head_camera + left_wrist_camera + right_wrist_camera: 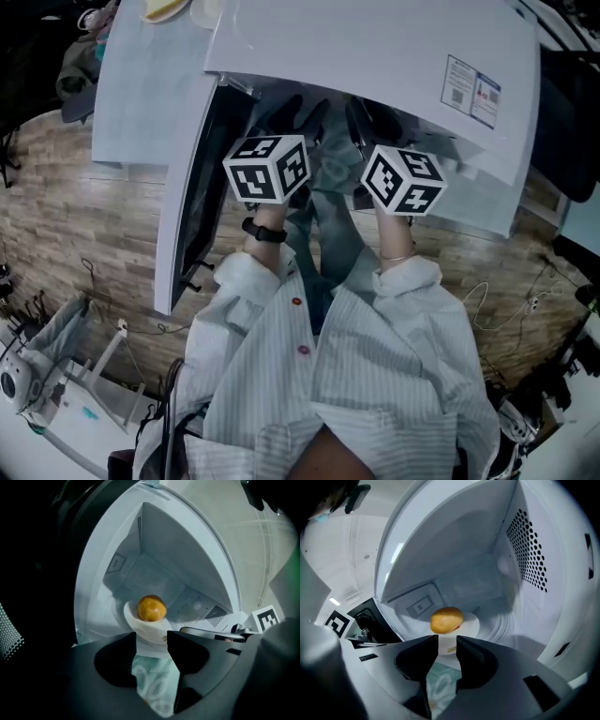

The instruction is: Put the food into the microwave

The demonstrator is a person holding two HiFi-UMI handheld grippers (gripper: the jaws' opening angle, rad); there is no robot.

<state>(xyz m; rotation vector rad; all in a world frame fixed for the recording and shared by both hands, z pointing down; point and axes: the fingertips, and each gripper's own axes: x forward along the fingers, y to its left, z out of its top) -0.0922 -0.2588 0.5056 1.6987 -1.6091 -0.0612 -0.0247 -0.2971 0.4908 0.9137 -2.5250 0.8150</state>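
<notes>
Left gripper (pixel 152 637), round orange food (pixel 151 608), white plate (pixel 142 626)

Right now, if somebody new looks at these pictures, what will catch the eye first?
The eye falls first on a round golden piece of food on a white plate, sitting inside the open white microwave. Just in front of it, the left claw and the right claw both stand with jaws apart, gripping nothing.

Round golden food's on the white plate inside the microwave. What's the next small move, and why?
Probably draw both grippers back from the opening: the round golden food rests on its white plate inside the white microwave; left gripper and right gripper stand open, empty.
</notes>
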